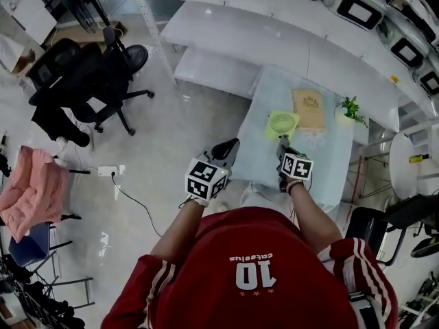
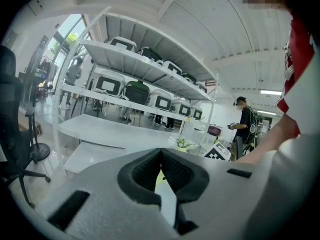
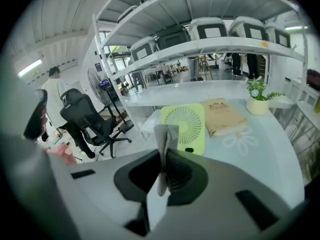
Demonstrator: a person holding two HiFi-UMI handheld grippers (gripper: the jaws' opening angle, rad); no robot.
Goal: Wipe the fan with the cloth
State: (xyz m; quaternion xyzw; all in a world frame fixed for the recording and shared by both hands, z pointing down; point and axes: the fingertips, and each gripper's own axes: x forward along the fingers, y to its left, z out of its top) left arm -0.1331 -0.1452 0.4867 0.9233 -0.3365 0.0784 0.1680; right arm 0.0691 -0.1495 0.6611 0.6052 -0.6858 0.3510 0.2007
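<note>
On table (image 1: 329,166) — fan (image 3: 186,125) flat, grille up | right gripper (image 3: 164,153) clenched on cloth (image 3: 161,134) | left gripper (image 2: 161,150) jaws closed

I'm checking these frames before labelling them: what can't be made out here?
1. Cloth: in the right gripper view it is mostly buried in the right claw, so its size is unknown.
2. Fan: in the same view its near corner is hidden behind the cloth.
3. Brown book: the cover print is too small to read in both views.
</note>
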